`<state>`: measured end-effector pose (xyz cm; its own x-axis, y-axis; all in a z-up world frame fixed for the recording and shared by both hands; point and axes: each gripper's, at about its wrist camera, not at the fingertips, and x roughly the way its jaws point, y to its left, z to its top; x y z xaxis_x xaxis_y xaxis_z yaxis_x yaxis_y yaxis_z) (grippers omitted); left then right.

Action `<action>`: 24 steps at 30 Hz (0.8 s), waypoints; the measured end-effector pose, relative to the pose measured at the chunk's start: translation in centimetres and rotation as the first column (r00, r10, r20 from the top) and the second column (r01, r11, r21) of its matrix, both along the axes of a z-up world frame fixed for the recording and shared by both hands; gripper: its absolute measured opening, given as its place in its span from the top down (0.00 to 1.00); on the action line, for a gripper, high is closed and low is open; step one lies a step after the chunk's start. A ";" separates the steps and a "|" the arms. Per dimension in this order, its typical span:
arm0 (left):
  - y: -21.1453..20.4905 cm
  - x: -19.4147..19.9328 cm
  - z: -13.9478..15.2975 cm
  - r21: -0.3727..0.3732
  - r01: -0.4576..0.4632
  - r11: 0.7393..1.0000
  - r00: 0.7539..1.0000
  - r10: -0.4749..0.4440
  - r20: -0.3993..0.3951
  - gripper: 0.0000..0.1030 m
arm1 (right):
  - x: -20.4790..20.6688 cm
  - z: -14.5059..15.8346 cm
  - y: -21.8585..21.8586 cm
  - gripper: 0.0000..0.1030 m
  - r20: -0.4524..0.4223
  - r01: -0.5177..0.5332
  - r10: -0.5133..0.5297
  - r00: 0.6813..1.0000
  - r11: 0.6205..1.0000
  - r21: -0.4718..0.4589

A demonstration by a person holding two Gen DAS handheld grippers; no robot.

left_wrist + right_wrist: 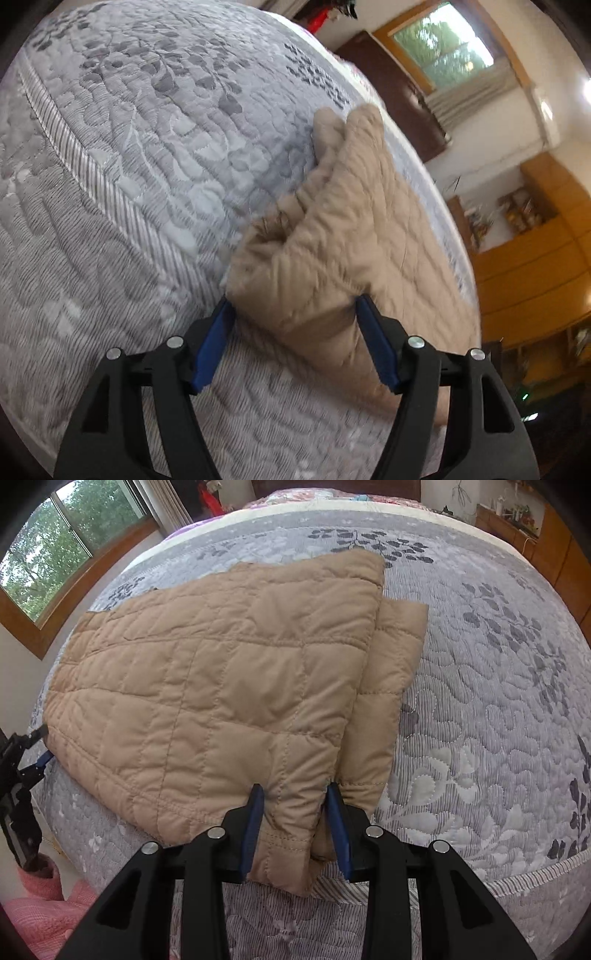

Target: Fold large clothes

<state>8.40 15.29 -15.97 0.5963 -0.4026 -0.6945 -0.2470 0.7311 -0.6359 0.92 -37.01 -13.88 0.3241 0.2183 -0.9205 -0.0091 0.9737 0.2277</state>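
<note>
A tan quilted jacket (207, 686) lies folded on the bed, a second layer sticking out at its right side. My right gripper (295, 794) has its blue-padded jaws closed around the jacket's near corner. In the left wrist view the jacket (332, 240) is bunched, and my left gripper (293, 306) has its jaws set wide on either side of the thick fold, pressing its flanks. The left gripper also shows at the far left of the right wrist view (40, 746), at the jacket's left edge.
The bed is covered by a grey floral quilt (480, 709). A pink cloth (40, 904) lies on the floor at the lower left. A window (48, 542) is on the left, wooden cabinets (535, 266) stand beyond the bed.
</note>
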 end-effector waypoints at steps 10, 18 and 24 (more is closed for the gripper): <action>0.6 -0.6 -1.8 -0.116 -0.087 0.989 0.996 0.086 -0.008 0.84 | 0.4 -0.2 0.2 0.66 -0.017 -0.011 0.011 1.000 1.000 -0.012; -0.1 0.7 -2.7 -0.060 -0.035 0.998 0.999 0.034 -0.020 0.86 | 0.6 -0.8 0.3 0.64 -0.007 -0.021 0.021 1.000 1.000 -0.020; -0.4 1.1 -1.3 -0.041 -0.031 0.999 0.999 0.032 0.012 0.91 | 0.2 -1.0 0.1 0.64 0.007 -0.016 0.016 1.000 1.000 -0.001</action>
